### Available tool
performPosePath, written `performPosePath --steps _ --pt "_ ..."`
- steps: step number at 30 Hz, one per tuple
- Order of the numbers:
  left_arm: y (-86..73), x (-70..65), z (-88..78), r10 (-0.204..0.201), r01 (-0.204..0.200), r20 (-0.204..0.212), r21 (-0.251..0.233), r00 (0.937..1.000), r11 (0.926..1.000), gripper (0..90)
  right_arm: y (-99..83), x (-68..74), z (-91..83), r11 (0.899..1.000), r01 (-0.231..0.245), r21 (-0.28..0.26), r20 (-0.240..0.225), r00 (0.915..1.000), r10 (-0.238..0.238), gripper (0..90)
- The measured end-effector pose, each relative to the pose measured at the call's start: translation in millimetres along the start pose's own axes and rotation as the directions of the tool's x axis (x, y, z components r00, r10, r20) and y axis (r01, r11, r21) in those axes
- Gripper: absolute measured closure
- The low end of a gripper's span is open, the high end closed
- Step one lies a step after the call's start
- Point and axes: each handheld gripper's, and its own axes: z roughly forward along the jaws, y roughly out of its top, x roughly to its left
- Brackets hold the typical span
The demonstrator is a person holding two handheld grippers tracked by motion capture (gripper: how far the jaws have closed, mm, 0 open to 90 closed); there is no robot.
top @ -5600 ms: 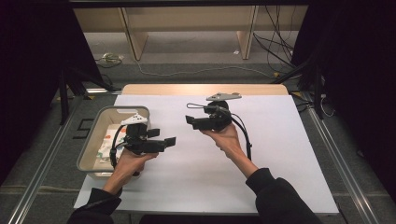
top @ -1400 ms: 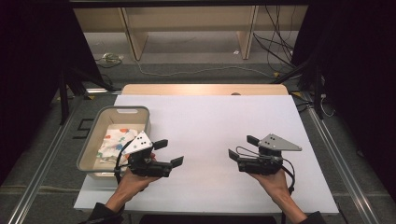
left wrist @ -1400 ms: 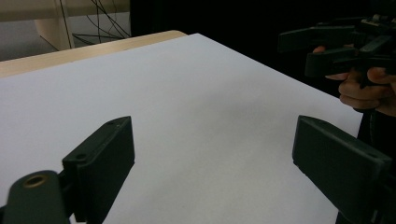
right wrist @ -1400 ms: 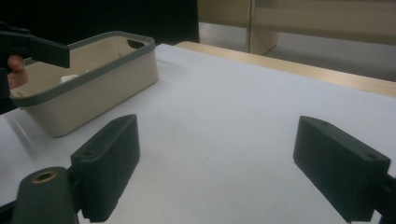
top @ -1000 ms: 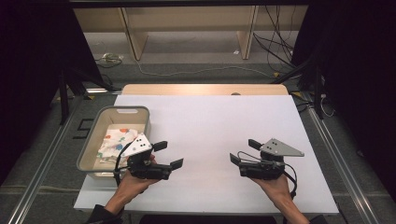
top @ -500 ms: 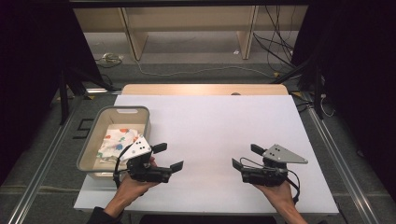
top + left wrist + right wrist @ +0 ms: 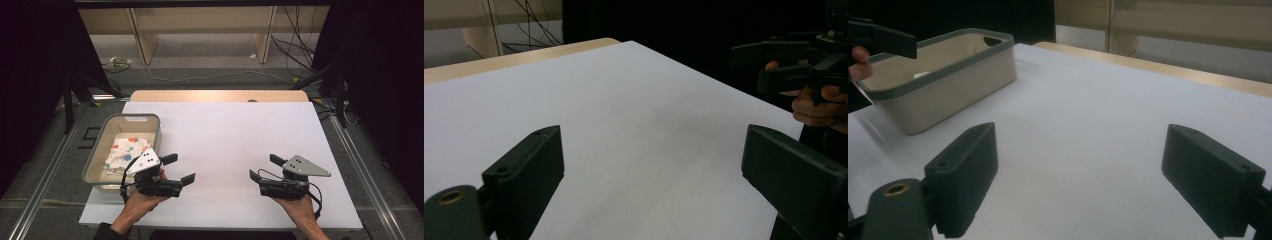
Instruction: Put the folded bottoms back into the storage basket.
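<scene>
My left gripper (image 7: 179,169) has its jaws spread wide with nothing between them; in the left gripper view I see bare white sheet between the two black pads. The right gripper (image 7: 262,167) is the same, jaws well apart and empty, and in its own view they frame the sheet, with the tub (image 7: 955,82) off to one side beyond them.

I take the tub as my landmark. The left gripper hangs just beside its near right corner, jaws pointing away from it toward the middle of the bench (image 7: 235,130). The right gripper is well apart from the tub, on the far side of the sheet, its jaws pointing back toward the tub. Neither touches anything.

The thing nearest my left jaws is the cloth (image 7: 125,152), a white piece with coloured blotches, lying crumpled on the floor of the tub and close to its near right corner. I judge it light, soft and limp, with no stiffness of its own, so it will drape and trail when lifted and could snag on the tub's rim (image 7: 131,116). It should not slip much between the pads, and nothing about it is fragile. I would come in from above the tub and pinch a raised fold near the middle of the bundle, rather than a flat edge against the tub floor, where the jaws might scrape plastic and close on nothing.
</scene>
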Motion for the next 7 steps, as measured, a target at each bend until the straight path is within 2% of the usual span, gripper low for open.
performPosePath --steps 7 --pt "0.3 2.0 -0.2 -0.004 0.004 -0.004 0.0 1.0 1.0 9.7 0.0 -0.4 0.7 1.0 0.003 -0.008 0.007 1.0 -0.003 16.0"
